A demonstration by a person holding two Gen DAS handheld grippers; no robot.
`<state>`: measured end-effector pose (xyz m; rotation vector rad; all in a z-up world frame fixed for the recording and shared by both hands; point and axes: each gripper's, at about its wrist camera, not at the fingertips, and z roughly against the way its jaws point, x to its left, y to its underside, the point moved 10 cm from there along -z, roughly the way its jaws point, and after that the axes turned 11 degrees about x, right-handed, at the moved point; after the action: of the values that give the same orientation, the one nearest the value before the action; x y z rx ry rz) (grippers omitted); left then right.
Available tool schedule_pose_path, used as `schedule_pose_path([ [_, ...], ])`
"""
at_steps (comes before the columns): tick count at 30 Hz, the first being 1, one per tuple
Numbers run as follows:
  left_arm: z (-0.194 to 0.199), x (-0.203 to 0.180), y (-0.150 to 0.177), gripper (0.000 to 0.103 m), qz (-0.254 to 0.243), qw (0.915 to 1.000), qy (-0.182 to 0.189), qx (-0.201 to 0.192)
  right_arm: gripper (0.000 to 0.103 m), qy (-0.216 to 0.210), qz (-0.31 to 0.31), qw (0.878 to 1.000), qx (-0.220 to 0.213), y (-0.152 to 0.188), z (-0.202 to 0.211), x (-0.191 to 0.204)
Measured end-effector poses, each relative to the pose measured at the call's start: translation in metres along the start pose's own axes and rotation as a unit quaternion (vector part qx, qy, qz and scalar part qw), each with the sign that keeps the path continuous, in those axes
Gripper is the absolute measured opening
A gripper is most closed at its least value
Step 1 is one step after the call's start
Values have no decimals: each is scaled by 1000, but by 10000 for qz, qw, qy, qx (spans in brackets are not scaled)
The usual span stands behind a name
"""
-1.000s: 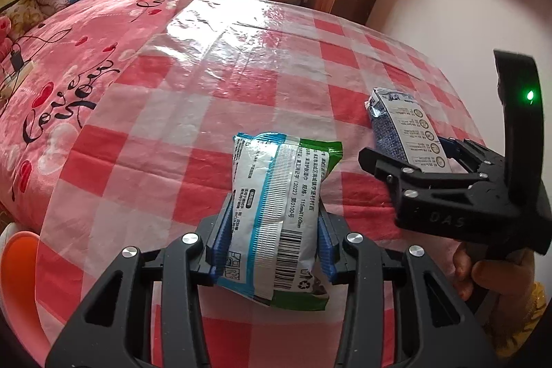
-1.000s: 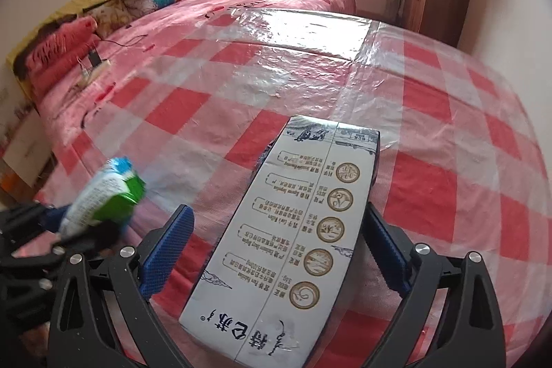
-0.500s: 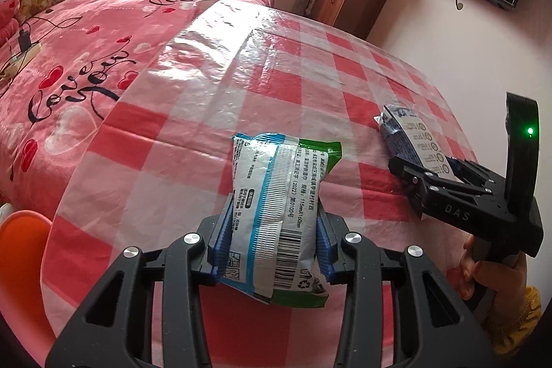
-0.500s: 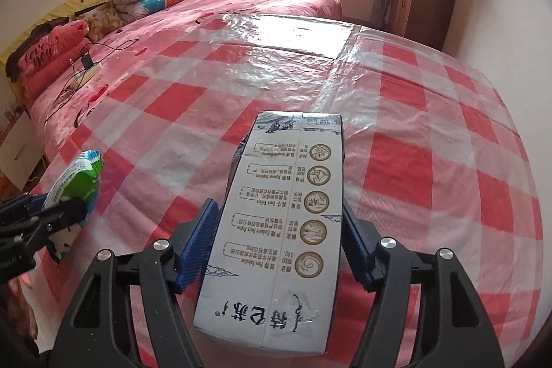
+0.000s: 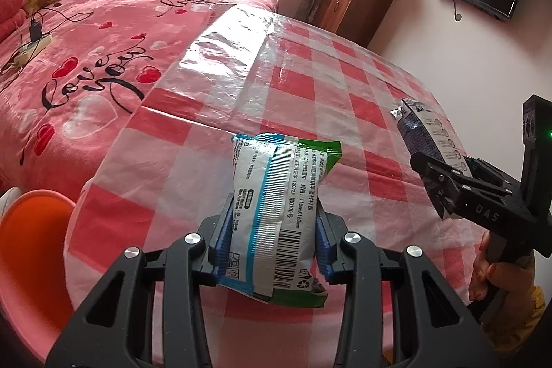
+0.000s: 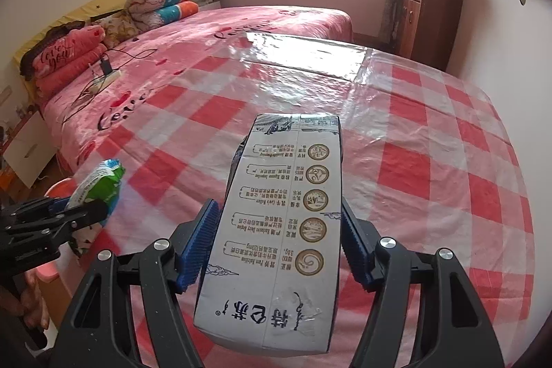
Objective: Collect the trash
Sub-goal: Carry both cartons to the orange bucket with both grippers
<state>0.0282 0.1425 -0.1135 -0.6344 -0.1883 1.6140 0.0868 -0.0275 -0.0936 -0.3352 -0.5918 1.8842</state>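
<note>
So both bits of trash are already being held up off the checked tablecloth (image 5: 310, 85), which puts this at the carry-off step rather than the pickup step. No bin is being shown in either view, so where the stuff is meant to be dropped can't be told. An orange tub-like thing (image 5: 31, 250) is being glimpsed past the tablecloth's near-left corner, but whether that's the bin is anyone's guess.

The left gripper (image 5: 272, 240) is being kept clamped nearly all the way in, with the blue pads being pressed into both sides of the wipes packet (image 5: 276, 212). The packet is being squeezed at its lower half and is sticking up and forward over the tablecloth's near edge. It's soft, so it's probably being crumpled a bit.

The right gripper (image 6: 279, 244) is being held at about a middling spread, jaws being closed against the two long sides of the milk carton (image 6: 286, 219). The carton is being carried lengthwise, its far end pointing out over the tablecloth, to the right of the packet.

Next move, as a guess: both items being swung away from the tablecloth toward whatever container is being used, with both grips being kept firm. The carton looks slick and a bit front-heavy, so slipping is the thing to be watched.
</note>
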Motion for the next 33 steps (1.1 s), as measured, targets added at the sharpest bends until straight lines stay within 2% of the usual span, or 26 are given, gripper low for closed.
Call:
schedule_pose_path([
  [18,39,21,13,41,81,9994,-204,-263,68,-709,162,9972,189,15,15,56],
  [33,62,72,32,41,450,9970,-559,-304,68,-1117,740,9906,274,19,24,124],
])
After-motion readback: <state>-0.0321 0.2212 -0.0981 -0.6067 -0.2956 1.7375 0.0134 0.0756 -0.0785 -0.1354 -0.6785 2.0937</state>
